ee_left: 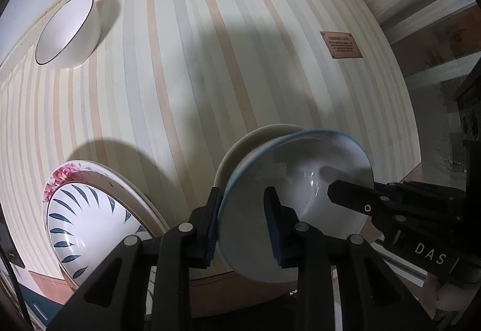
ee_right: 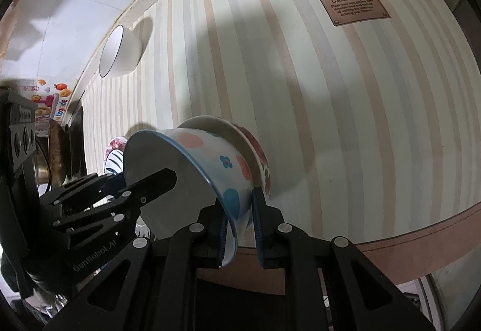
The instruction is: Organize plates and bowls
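A home: striped tablecloth (ee_left: 210, 60), crockery, fruit stickers (ee_right: 51, 102) on wall.

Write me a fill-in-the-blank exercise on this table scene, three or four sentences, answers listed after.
1. Both the left gripper and the right gripper are clamped on the rim of the same ____.
2. The spotted bowl sits in a second bowl whose outside shows ____ flowers.
3. The tablecloth is patterned with ____.
4. The white bowl near the table's far edge has a thin ____ rim line.

Answers: bowl; red; stripes; dark
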The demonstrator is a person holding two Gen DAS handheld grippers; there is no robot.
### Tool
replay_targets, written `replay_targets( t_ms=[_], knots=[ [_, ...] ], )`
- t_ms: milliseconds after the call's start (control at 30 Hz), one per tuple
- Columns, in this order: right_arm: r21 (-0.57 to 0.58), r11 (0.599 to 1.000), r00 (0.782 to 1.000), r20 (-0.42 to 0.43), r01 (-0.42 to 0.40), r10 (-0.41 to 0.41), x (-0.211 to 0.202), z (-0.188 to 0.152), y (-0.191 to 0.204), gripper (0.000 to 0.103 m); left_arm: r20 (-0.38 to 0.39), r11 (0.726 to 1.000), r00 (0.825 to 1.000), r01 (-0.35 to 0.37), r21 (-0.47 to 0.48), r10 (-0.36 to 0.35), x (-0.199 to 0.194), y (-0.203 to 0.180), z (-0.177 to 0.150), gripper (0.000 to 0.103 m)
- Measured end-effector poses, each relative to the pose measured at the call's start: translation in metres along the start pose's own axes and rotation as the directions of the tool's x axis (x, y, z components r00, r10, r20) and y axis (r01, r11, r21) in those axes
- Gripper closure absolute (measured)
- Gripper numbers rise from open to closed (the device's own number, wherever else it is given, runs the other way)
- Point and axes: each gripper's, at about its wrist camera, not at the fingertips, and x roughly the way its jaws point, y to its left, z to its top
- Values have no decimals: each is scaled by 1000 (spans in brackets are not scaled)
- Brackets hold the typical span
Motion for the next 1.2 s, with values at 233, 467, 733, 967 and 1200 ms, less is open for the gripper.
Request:
replay_targets(
  t_ms=[233, 467, 733, 967, 1200],
  knots=[
    [-19, 999, 999, -18, 48, -48, 9, 8, 8, 86, -1, 1000, 1000, -12, -2, 12, 3, 1, 0, 77],
    [-27, 997, 997, -26, 72, -73, 11, 11, 13, 83, -5, 1000, 1000, -10, 6, 10, 4, 2, -1, 77],
    [-14, 997, 996, -44, 79, -79, 11, 12, 12, 83, -14, 1000, 1000, -8, 5, 8, 6, 2, -2, 77],
    [-8, 998, 996, -63, 68, -69, 7, 11, 7, 82, -14, 1000, 1000, 2, 23, -2, 4, 3, -2, 77],
    [-18, 998, 997, -47, 59, -60, -15, 16, 13, 82, 69, 999, 997, 47, -25, -45, -41, 36, 0, 76]
  ],
)
